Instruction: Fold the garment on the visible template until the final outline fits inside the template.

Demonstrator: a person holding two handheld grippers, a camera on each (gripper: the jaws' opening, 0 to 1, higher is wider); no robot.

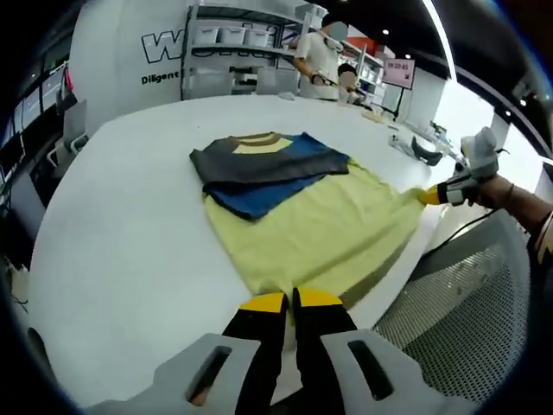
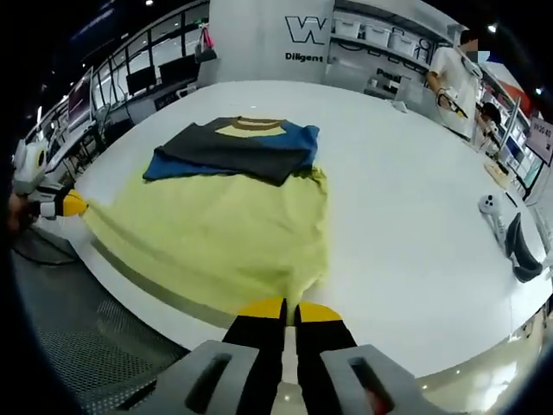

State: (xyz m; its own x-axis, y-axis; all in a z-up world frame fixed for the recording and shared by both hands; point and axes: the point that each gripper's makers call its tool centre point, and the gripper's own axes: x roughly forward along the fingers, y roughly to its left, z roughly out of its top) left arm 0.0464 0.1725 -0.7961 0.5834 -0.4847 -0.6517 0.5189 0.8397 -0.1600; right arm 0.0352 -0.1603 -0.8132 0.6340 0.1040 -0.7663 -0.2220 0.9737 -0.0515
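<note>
A yellow T-shirt [image 1: 320,229] lies flat on the white table [image 1: 130,233], collar away from me. Its blue and dark grey sleeves [image 1: 268,164] are folded across the chest. My left gripper [image 1: 290,302] is shut on one corner of the bottom hem at the table's near edge. In the left gripper view my right gripper [image 1: 429,196] pinches the other hem corner at the right. From the right gripper view the T-shirt [image 2: 216,229] spreads leftward, and my right gripper [image 2: 289,309] is shut on its hem corner. The left gripper [image 2: 73,205] holds the far corner, so the hem is stretched between them.
A grey mesh chair [image 1: 449,285] stands against the table's near edge. A white controller [image 2: 489,206] and a dark object [image 2: 523,251] lie on the table to the right. Two people [image 1: 318,56] and shelves [image 1: 233,43] are beyond the far side.
</note>
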